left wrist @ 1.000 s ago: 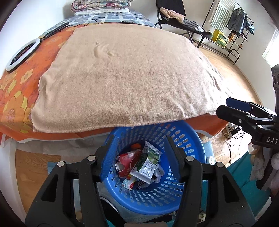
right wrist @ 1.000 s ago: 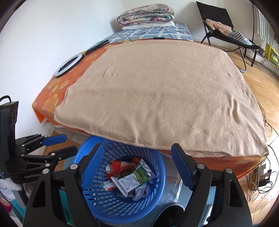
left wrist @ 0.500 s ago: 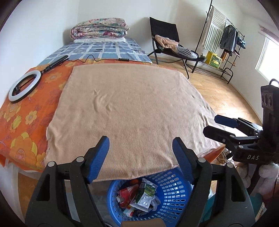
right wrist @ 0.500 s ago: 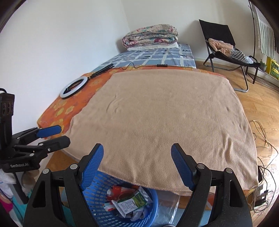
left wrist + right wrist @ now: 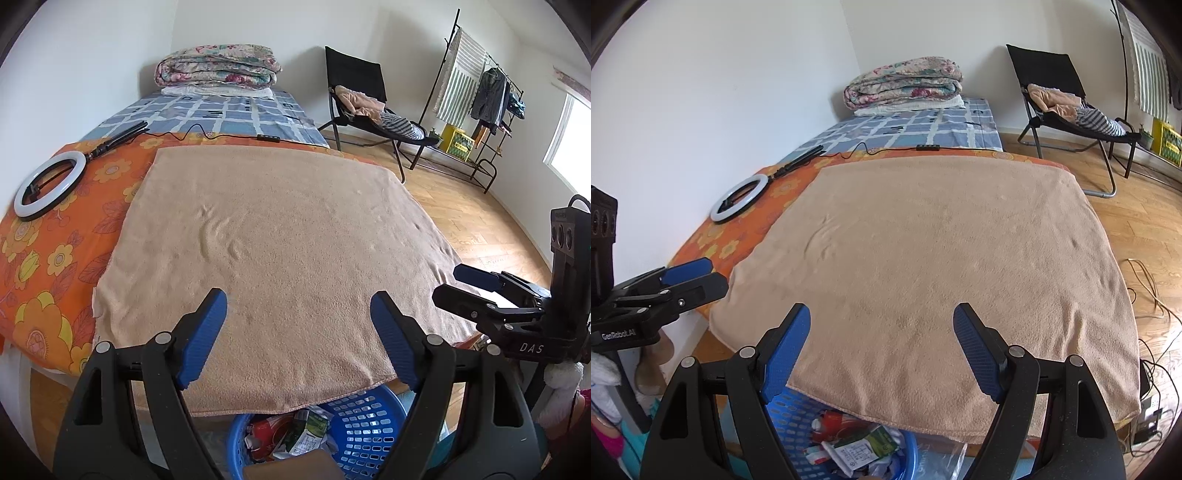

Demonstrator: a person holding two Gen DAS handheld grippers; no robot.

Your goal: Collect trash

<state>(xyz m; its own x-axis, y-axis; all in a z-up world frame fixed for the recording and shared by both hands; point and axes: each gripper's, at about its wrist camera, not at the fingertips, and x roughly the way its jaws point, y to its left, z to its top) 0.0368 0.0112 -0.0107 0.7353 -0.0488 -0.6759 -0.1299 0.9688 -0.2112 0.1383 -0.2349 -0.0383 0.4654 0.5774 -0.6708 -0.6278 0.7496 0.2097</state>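
Note:
A blue perforated basket stands on the floor at the foot of the bed and holds several wrappers and cartons. It also shows in the right wrist view, with the trash inside. My left gripper is open and empty, raised above the tan blanket's near edge. My right gripper is open and empty at a similar height. Each gripper shows in the other's view: the right one and the left one.
The bed carries an orange floral sheet, a ring light with its cable, and folded quilts at the far end. A black folding chair and a clothes rack stand on the wooden floor at right. Cables lie beside the bed.
Both grippers have lifted up and away from the basket, so the views now look across the bed. The left jaws have spread wider. The basket has dropped to the bottom edge.

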